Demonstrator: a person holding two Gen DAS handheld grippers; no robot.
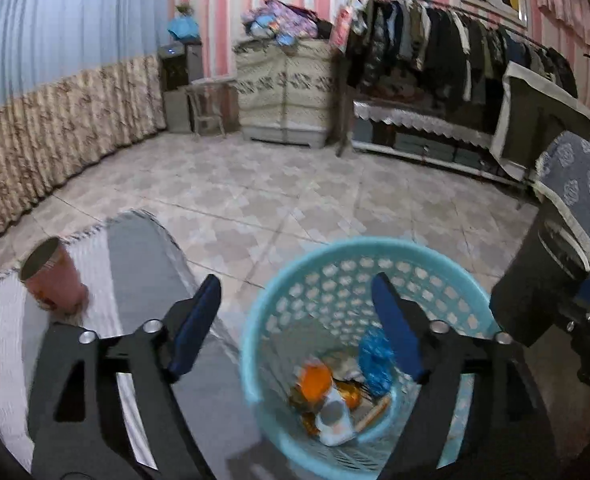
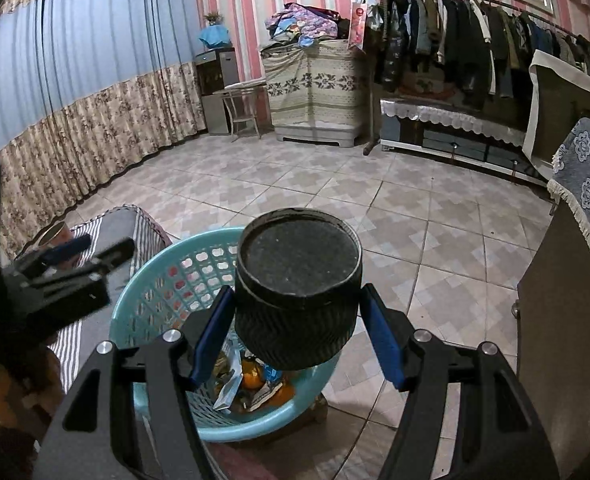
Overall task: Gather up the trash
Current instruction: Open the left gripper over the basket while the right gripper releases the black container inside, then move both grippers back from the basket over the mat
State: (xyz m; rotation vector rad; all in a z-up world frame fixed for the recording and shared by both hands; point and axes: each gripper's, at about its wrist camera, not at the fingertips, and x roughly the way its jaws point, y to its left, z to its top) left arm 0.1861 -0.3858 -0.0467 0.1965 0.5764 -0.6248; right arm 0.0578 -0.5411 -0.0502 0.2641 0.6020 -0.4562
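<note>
One light-blue perforated basket [image 1: 255, 320] stands on the tiled floor. In it lie several pieces of trash — one blue crumpled bag [image 1: 375, 356], one white-and-orange wrapper [image 1: 327, 400], other scraps too jumbled to count. There are two cups: one black ribbed paper cup [image 2: 295, 300] and one reddish paper cup [image 1: 55, 280] near the striped cloth's [image 1: 135, 264] edge. Two grippers — left gripper [image 1: 295, 320] and right gripper [image 2: 295, 336].
</note>
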